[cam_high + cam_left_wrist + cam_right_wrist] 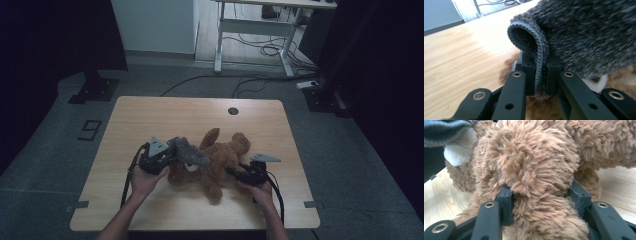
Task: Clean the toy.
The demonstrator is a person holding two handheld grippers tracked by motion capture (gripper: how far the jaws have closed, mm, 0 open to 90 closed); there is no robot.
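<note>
- Pinching the ribbed hem of the grey fuzzy garment (584, 37) between my left gripper (540, 72) fingers, I have those jaws almost fully together, with only the doubled knit edge between the pads; a tight nip is what thin fabric needs if it is not to slide out.
- Just ahead of those fingers the hem curls into an open loop, and the rest of the grey piece spreads away to their right, over the brown fur beneath them. I judge I hold the edge so the opening can be drawn along the toy.
- In the high view the garment (192, 152) lies across the upper part of the teddy bear (220, 160), directly beyond my left gripper (167, 157).
- My right gripper (540, 197) stands about half open, yet its pads press into the bear (534, 170) on both sides: a thick plush part bulges between and above my fingers.
- That grip reads as an anchor, keeping the toy from dragging across the wooden table (150, 115) while the other hand works the cloth.
- From above, my right gripper (240, 174) comes at the bear's near side, opposite the left, so the two pull against each other.
</note>
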